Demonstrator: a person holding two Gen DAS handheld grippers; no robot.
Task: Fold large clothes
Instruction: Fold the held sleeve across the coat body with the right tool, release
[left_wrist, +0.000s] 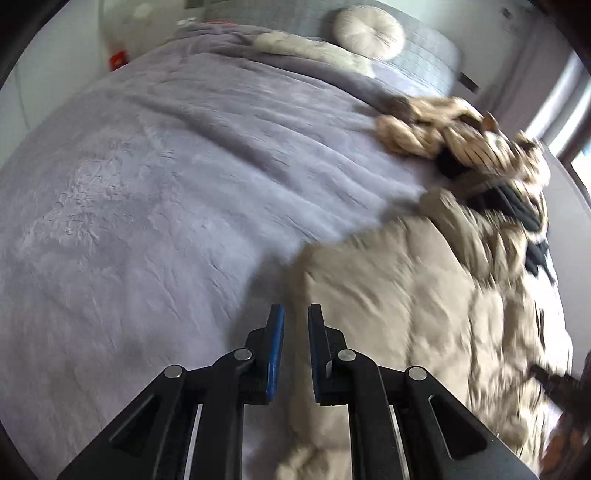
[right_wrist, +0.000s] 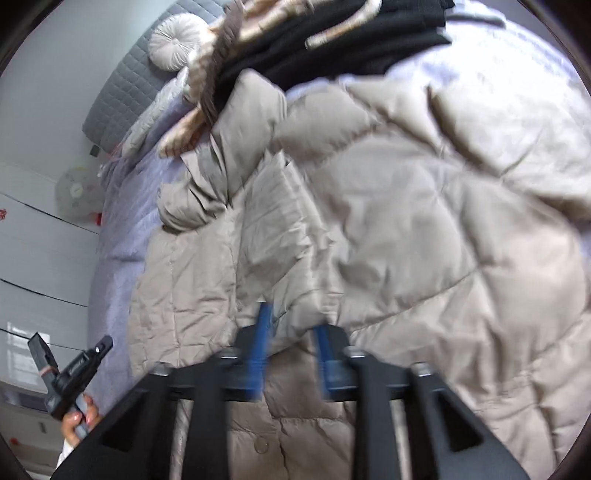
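A large beige quilted puffer coat (right_wrist: 388, 206) lies spread on the purple bed cover; it also shows in the left wrist view (left_wrist: 399, 295) at the right. My left gripper (left_wrist: 295, 314) is open and empty, just above the cover beside the coat's left edge. My right gripper (right_wrist: 291, 314) hovers low over the coat with a fold of the coat bulging between its blue pads (right_wrist: 260, 343); the view is blurred, so its grip is unclear. The left gripper also shows in the right wrist view (right_wrist: 70, 354) at the lower left, held in a hand.
A pile of knitted beige and black clothes (left_wrist: 491, 155) lies beyond the coat, also in the right wrist view (right_wrist: 332, 33). A round cream cushion (left_wrist: 369, 33) leans on the grey headboard (left_wrist: 424, 40). The purple bed cover (left_wrist: 166, 166) stretches to the left.
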